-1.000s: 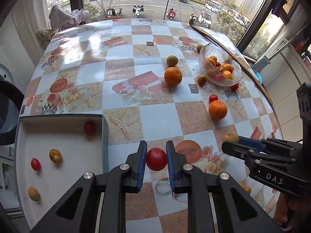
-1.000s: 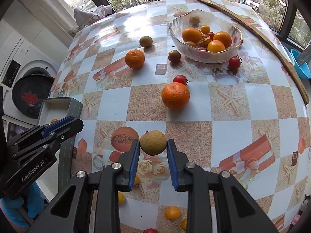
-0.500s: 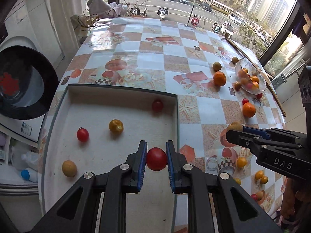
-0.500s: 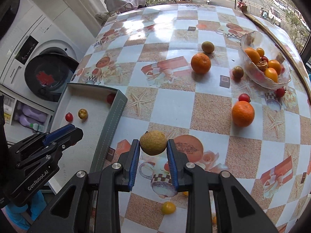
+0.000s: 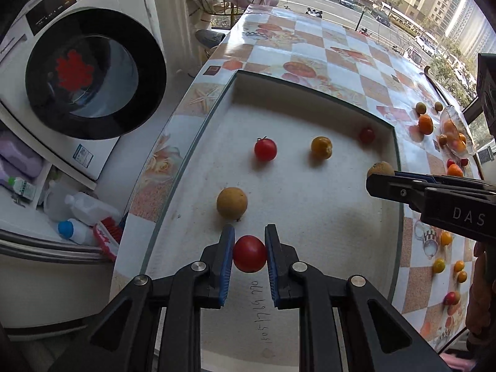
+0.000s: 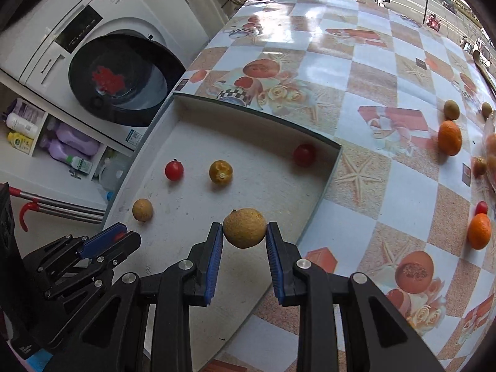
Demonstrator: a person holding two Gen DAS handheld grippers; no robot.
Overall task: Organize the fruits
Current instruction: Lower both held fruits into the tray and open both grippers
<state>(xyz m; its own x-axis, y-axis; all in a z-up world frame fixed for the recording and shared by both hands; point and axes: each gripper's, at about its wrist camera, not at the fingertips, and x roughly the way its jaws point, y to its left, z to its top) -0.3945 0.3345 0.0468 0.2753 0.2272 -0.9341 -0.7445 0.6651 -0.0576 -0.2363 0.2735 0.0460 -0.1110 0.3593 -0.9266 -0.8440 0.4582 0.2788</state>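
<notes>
My left gripper (image 5: 249, 252) is shut on a red tomato (image 5: 249, 253) and hangs over the near part of the white tray (image 5: 310, 217). My right gripper (image 6: 244, 228) is shut on a round tan fruit (image 6: 245, 227) above the tray's (image 6: 192, 204) right half; it shows in the left wrist view (image 5: 379, 172) too. In the tray lie a tan fruit (image 5: 232, 202), a red tomato (image 5: 265, 149), a yellow-orange tomato (image 5: 321, 147) and a dark red one (image 5: 366, 135) in the far corner.
Oranges (image 6: 449, 138) (image 6: 479, 231), small fruits (image 6: 451, 110) and a glass bowl of fruit (image 5: 457, 136) sit at the table's far right. A washing machine (image 5: 93, 74) and bottles (image 5: 80, 217) stand left of the table edge. Small tomatoes (image 5: 438, 266) lie on the cloth at the right.
Both grippers have swung left from over the tablecloth to above the tray, each still holding its fruit. The fruit bowl has slid to the far right of both views.
</notes>
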